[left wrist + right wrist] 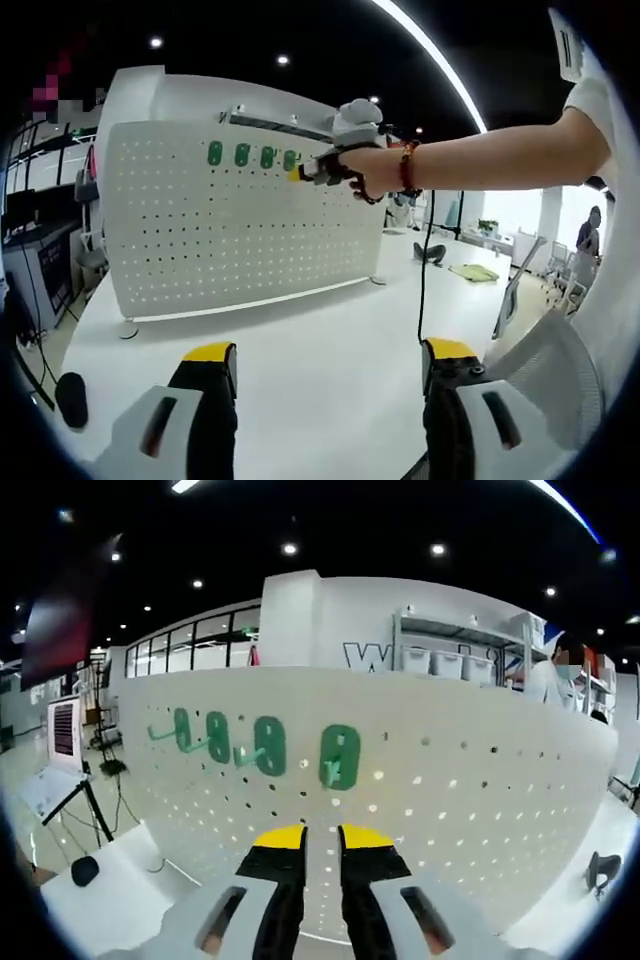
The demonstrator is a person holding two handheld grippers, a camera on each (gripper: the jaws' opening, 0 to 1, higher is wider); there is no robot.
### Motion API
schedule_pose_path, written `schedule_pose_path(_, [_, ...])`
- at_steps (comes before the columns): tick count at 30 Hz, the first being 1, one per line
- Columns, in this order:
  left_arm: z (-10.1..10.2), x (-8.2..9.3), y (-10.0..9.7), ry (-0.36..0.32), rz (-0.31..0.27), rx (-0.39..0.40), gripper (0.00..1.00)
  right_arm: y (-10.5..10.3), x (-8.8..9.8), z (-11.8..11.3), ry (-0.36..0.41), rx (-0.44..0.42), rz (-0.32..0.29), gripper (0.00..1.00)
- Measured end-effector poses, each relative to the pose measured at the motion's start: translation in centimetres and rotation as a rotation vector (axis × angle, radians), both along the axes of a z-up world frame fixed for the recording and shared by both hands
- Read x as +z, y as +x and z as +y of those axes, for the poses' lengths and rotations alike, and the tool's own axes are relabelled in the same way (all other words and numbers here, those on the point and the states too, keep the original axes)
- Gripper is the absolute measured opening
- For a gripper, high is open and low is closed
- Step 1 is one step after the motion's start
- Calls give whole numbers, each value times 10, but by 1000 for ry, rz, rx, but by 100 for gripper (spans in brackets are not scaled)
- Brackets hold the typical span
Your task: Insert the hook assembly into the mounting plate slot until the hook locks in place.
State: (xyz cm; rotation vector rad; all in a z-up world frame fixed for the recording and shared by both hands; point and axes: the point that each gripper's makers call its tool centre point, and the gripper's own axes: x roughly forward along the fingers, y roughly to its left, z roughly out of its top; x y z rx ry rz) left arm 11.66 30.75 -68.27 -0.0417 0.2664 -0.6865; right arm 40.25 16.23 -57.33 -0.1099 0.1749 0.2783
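Note:
A white pegboard mounting plate [240, 230] stands upright on the white table [320, 340]. Several green hook assemblies [250, 156] hang in a row near its top edge. A person's hand holds my right gripper [300, 172] up against the board, just right of the last green hook. In the right gripper view the jaws of my right gripper [322, 838] stand almost together with nothing between them, just below the rightmost green hook [340, 756]. My left gripper [330, 352] hangs low over the table in front of the board, wide open and holding nothing.
A black cable [424, 270] hangs from the raised hand down to the table. A black round object [70, 398] lies at the table's left edge. A mesh chair [560, 370] stands at the right. Shelves with bins [450, 660] rise behind the board.

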Motion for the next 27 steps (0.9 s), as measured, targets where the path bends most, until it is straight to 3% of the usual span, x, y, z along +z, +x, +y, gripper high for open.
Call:
schedule_pose_path(7, [-6, 4, -1, 26, -4, -21, 78, -16, -5, 9, 45, 92, 7, 34])
schedule_pose_path(10, [-10, 8, -2, 37, -10, -30, 78, -27, -7, 13, 21, 122, -10, 36])
schedule_pose_path(14, [-14, 10, -4, 47, -14, -42, 78, -41, -15, 22, 77, 191, 1, 42])
schedule_pose_path(16, [-16, 10, -6, 52, -15, -49, 78, -51, -23, 25, 35, 222, 4, 44])
schedule_pose_path(21, [-24, 9, -10, 67, -6, -74, 78, -71, -30, 20, 98, 236, 16, 47])
schedule_pose_path(27, [-30, 10, -11, 77, -6, -97, 78, -109, -37, 17, 127, 289, 30, 50])
